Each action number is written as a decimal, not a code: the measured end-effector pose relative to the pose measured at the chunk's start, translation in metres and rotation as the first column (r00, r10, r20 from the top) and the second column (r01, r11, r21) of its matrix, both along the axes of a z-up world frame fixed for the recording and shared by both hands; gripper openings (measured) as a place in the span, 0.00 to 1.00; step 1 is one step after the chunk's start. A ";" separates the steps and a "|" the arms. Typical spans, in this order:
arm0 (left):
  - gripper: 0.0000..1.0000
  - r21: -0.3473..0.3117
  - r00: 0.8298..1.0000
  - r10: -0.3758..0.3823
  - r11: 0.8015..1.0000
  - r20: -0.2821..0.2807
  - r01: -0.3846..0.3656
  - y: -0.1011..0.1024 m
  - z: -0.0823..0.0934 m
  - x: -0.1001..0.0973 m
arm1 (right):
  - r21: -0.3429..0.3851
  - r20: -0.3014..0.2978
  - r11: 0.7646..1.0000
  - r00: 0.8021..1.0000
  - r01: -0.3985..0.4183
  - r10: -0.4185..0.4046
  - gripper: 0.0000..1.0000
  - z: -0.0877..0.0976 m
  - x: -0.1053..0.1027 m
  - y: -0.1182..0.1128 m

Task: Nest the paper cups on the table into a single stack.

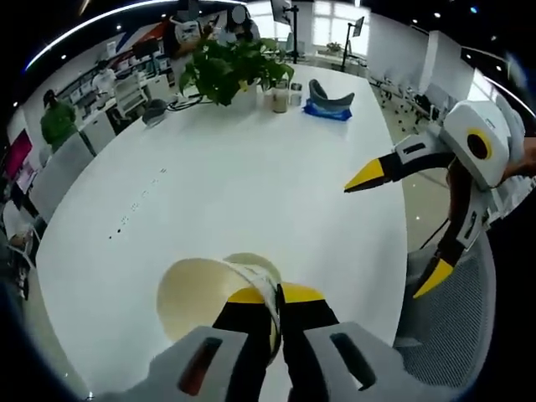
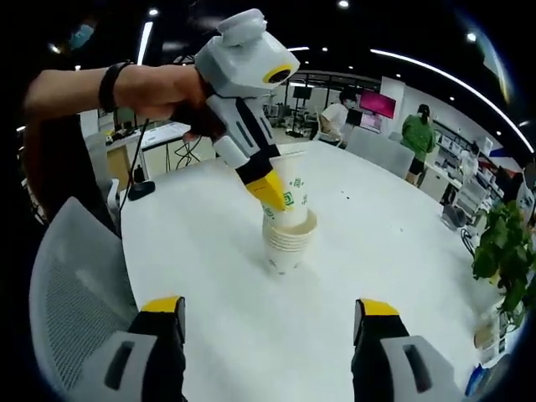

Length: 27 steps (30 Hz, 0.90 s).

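My left gripper [image 1: 276, 295] is shut on the rim of a white paper cup [image 1: 197, 293], whose open mouth I see from above. In the right gripper view, a hand holds the left gripper [image 2: 272, 191] with that cup [image 2: 295, 188], tilted, its base inside the top of a stack of several nested cups [image 2: 289, 243] on the white table [image 2: 209, 251]. My right gripper [image 2: 270, 307] stands open near the table's edge, short of the stack and holding nothing. It also comes into the left gripper view, where the right gripper [image 1: 399, 228] has its jaws wide apart.
A potted plant [image 1: 230, 71], small jars [image 1: 280, 96] and a grey object on a blue mat [image 1: 328, 100] stand at the table's far end. Grey mesh chairs [image 1: 452, 327] [image 2: 75, 285] sit by the table edge. People stand in the office behind.
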<state>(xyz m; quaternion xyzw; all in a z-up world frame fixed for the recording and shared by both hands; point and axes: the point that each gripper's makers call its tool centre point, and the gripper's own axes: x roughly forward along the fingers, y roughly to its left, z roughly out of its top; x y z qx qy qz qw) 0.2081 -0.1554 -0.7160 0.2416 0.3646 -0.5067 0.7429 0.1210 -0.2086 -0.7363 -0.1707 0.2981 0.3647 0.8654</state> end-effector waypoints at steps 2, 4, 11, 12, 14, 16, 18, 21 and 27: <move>0.00 0.002 1.000 -0.003 1.000 -0.001 0.003 -0.001 -0.002 0.000 | -0.001 -0.001 1.000 1.000 -0.001 0.001 0.84 -0.001 0.000 0.000; 0.00 0.006 1.000 -0.006 1.000 0.000 0.006 -0.002 -0.002 0.000 | -0.002 -0.002 1.000 1.000 -0.001 0.001 0.84 -0.001 -0.001 0.000; 0.00 0.025 1.000 -0.022 0.999 -0.003 0.022 -0.005 -0.006 -0.002 | -0.002 -0.010 1.000 1.000 0.005 -0.005 0.84 -0.005 -0.001 -0.004; 0.00 0.025 1.000 -0.023 0.999 -0.005 0.023 -0.005 -0.007 -0.002 | -0.002 -0.011 1.000 1.000 0.006 -0.006 0.84 -0.005 0.000 -0.004; 0.00 0.025 1.000 -0.023 0.999 -0.006 0.023 -0.005 -0.008 -0.001 | -0.002 -0.011 1.000 1.000 0.006 -0.006 0.84 -0.005 -0.001 -0.004; 0.00 0.024 1.000 -0.023 0.999 -0.009 0.023 -0.005 -0.009 -0.002 | -0.003 -0.013 1.000 1.000 0.005 -0.005 0.84 -0.006 0.001 -0.004; 0.00 0.024 1.000 -0.023 0.999 -0.012 0.023 -0.006 -0.012 -0.002 | -0.002 -0.015 1.000 1.000 0.004 -0.004 0.84 -0.006 0.001 -0.004; 0.01 0.026 1.000 -0.025 0.999 -0.018 0.026 -0.005 -0.014 -0.003 | -0.003 -0.019 1.000 1.000 0.000 0.000 0.84 -0.007 0.001 -0.002; 0.04 0.023 1.000 -0.018 1.000 -0.019 0.019 -0.001 -0.013 -0.006 | -0.006 -0.023 1.000 1.000 -0.011 0.011 0.83 -0.008 0.005 0.001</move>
